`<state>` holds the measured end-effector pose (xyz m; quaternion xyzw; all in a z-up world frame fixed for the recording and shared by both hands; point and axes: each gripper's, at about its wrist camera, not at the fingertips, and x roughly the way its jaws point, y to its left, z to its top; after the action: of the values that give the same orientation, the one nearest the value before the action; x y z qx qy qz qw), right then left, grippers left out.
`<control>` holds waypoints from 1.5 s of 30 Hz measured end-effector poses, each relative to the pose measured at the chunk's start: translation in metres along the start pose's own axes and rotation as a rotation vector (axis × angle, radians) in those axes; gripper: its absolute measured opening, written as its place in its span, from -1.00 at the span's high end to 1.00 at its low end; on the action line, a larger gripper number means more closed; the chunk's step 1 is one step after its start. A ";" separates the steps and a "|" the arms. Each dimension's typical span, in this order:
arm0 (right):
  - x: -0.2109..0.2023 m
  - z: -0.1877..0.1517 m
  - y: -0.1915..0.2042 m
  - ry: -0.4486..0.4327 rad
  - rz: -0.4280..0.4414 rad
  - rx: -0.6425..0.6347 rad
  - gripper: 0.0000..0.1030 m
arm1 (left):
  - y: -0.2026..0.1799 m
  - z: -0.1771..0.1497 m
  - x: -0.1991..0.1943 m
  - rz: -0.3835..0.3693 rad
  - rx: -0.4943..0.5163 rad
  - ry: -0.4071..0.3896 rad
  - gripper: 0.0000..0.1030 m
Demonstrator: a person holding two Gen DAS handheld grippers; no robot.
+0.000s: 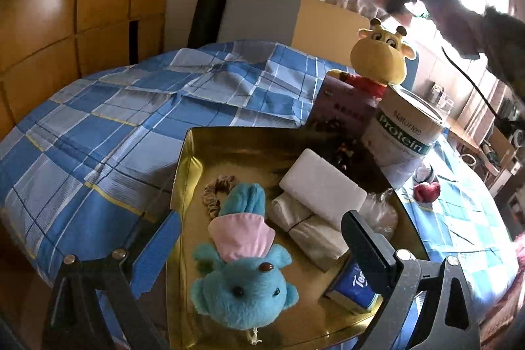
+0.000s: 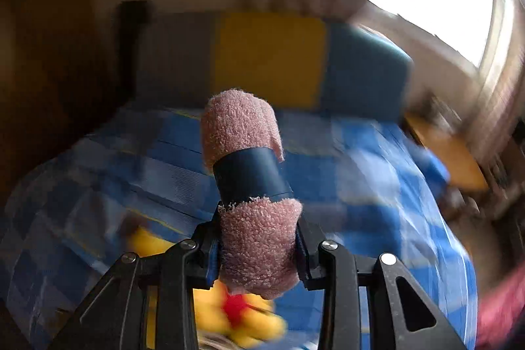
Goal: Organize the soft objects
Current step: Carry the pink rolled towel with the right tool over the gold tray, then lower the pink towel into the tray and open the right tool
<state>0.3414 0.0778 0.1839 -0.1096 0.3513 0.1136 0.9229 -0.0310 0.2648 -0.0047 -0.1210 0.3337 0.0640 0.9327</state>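
Observation:
A gold tray [image 1: 187, 173] lies on the bed and holds a blue plush toy [image 1: 242, 287], a brown scrunchie [image 1: 213, 189], a white foam block [image 1: 323, 189], wrapped tissue packs [image 1: 308, 228] and a blue tissue pack [image 1: 352, 287]. My left gripper [image 1: 229, 255] stands open over the tray, its right finger [image 1: 364, 238] above the blue pack. My right gripper [image 2: 259, 248] is shut on a rolled pink towel [image 2: 242, 123] with a dark blue band. It is high over the bed and shows blurred in the left wrist view [image 1: 398, 2]. A yellow giraffe plush [image 1: 380, 54] [image 2: 236, 310] sits beneath it.
A purple box [image 1: 341, 107] and a protein can [image 1: 407, 133] stand behind the tray. A small red object [image 1: 426, 191] lies on the blue checked sheet [image 1: 98, 127]. A person's sleeve [image 1: 485, 31] reaches in from the right. Window and curtains are at the back right, a wooden wardrobe on the left.

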 end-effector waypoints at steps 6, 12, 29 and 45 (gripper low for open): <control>-0.016 -0.038 0.137 0.020 0.278 -0.292 0.32 | 0.016 0.001 -0.008 0.033 -0.043 -0.023 -0.92; -0.006 -0.167 0.231 0.242 0.459 -0.552 0.32 | 0.035 -0.003 -0.017 0.086 -0.086 -0.033 -0.92; 0.042 -0.277 0.248 0.414 0.432 -0.385 0.25 | 0.039 -0.015 -0.022 0.150 -0.112 -0.002 -0.92; 0.015 -0.286 0.233 0.357 0.463 -0.270 0.10 | 0.027 -0.019 -0.035 0.168 -0.081 -0.013 -0.92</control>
<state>0.1077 0.2202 -0.0635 -0.1665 0.5049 0.3450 0.7735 -0.0746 0.2842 -0.0014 -0.1299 0.3338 0.1560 0.9205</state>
